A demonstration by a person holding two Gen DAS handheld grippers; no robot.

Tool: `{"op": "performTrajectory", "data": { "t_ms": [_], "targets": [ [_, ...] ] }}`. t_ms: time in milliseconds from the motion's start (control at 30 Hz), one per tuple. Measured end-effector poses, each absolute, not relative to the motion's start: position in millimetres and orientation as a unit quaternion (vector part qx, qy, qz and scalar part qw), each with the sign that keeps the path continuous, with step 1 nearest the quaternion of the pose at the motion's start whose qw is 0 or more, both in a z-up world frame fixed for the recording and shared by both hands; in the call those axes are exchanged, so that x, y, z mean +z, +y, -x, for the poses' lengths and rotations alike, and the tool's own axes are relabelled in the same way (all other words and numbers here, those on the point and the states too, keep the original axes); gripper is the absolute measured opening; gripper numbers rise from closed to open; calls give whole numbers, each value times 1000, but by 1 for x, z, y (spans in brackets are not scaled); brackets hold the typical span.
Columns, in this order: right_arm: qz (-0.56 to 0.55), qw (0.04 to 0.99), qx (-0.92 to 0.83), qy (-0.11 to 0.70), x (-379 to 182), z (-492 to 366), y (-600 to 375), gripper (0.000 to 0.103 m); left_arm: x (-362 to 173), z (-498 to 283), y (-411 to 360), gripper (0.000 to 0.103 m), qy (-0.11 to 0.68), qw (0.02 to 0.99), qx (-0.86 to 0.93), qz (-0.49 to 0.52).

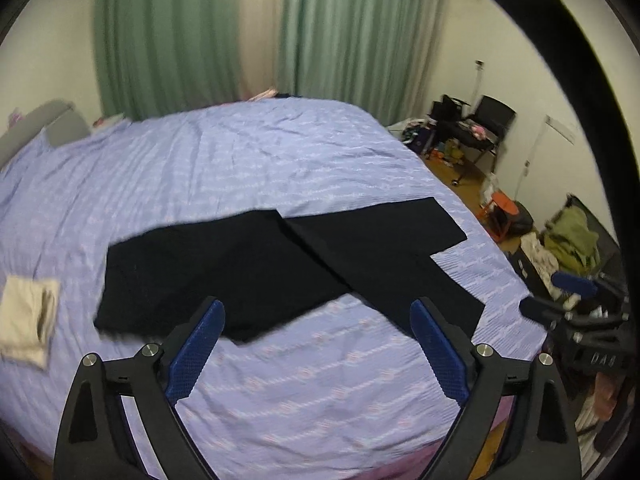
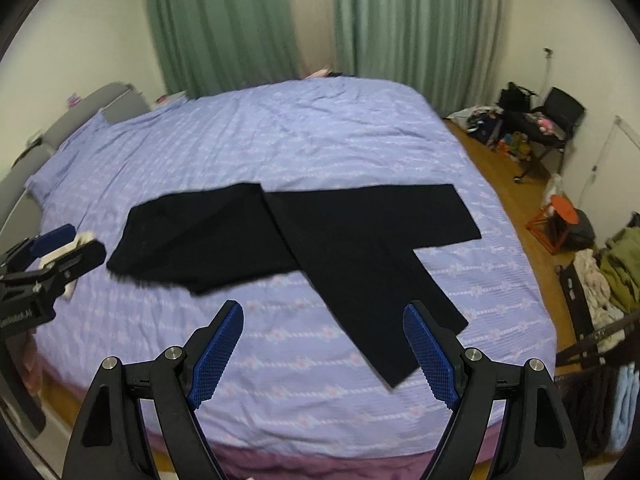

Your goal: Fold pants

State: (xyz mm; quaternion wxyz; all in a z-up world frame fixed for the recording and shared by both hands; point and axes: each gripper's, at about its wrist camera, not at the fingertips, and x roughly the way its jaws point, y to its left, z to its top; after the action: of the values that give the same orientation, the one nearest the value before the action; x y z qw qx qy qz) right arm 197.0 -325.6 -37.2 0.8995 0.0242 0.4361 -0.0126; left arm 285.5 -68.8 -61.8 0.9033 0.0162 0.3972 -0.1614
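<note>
Black pants (image 1: 280,264) (image 2: 320,236) lie flat on the lavender bed sheet (image 1: 240,152) (image 2: 280,136), waist to the left and the two legs splayed apart to the right. One leg runs toward the bed's right side, the other toward its near edge. My left gripper (image 1: 316,308) hovers above the near side of the pants, open, with nothing between its blue pads. My right gripper (image 2: 323,308) is also open and empty, held over the sheet just short of the nearer leg. Each gripper shows at the edge of the other's view.
A folded cream cloth (image 1: 28,316) rests on the bed left of the pants. A grey headboard (image 2: 80,120) is at the left and green curtains (image 2: 240,20) hang behind. On the wooden floor to the right stand a black chair (image 2: 560,116), an orange stool (image 2: 556,216) and piles of clothes (image 2: 616,264).
</note>
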Motion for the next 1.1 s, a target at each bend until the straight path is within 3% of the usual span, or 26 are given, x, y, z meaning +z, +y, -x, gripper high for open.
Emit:
{"op": "performTrajectory", "data": {
  "t_ms": [267,533,900,1100],
  "targets": [
    [17,880,59,471,-79,-185,-389,82,-98,-244,-136,95,432,898,-84,15],
    [8,853,89,514,-127,-188,-417,82,-135,-234,-177,95,464,883,-64,-21],
    [18,810,86,579,-218,-221,-413,66,-204,-268,-199,95,545,835,-60,-41],
    [33,781,73,620,-263,-248,-408,63,-233,-290,-207,95,576,813,-63,-47]
  ]
}}
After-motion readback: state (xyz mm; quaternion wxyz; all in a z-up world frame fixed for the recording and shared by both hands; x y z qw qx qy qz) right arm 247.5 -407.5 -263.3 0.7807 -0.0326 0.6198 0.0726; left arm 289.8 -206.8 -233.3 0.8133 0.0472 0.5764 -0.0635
